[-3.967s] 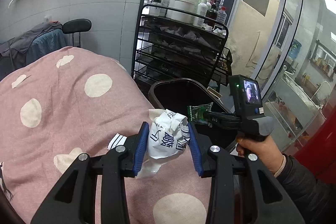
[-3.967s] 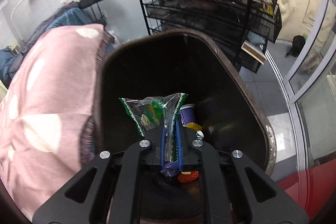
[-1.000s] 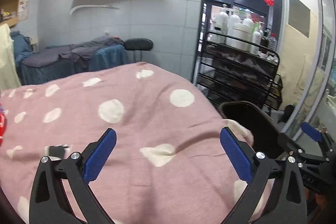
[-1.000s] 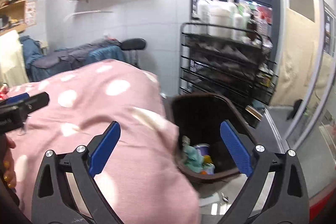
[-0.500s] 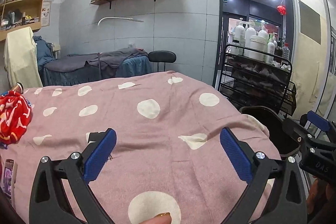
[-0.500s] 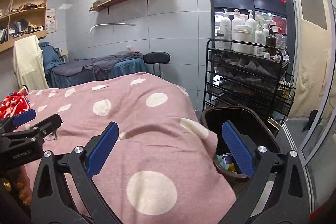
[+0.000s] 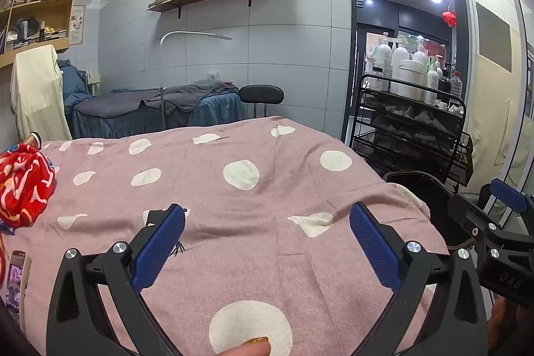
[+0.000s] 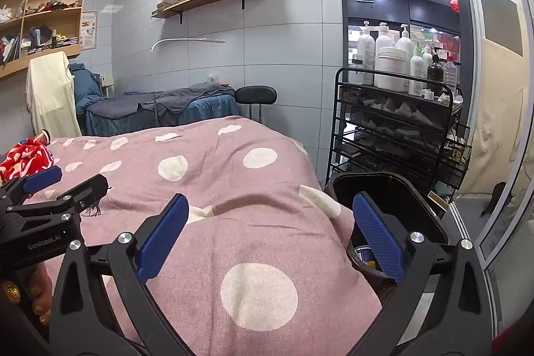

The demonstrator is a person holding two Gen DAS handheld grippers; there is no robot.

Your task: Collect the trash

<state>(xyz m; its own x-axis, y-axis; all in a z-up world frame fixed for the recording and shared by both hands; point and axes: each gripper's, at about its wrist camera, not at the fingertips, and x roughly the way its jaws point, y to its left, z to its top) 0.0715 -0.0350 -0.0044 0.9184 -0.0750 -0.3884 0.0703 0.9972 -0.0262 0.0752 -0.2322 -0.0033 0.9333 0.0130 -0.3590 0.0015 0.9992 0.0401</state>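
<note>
My left gripper [image 7: 267, 231] is open and empty above the pink polka-dot bedspread [image 7: 233, 206]. My right gripper [image 8: 270, 222] is open and empty, over the bed's right edge. The black trash bin [image 8: 400, 189] stands on the floor by the bed's right side; some trash shows at its bottom [image 8: 362, 254]. The bin also shows in the left wrist view [image 7: 430, 192]. A small black mark or item [image 7: 178, 247] lies on the bedspread by the left gripper's left finger. Each gripper shows in the other's view: the left one [image 8: 43, 186], the right one [image 7: 500, 212].
A red patterned cloth [image 7: 23, 182] and a phone [image 7: 15, 279] lie at the bed's left end. A black wire trolley [image 8: 397, 129] with bottles stands behind the bin. A black stool [image 7: 261, 95], a second bed [image 7: 150, 109] and a glass door [image 8: 500, 122] surround the area.
Since four seconds ago both grippers let go of their trash and opened. In the last second both pulled back from the bin and rose, showing more of the bed.
</note>
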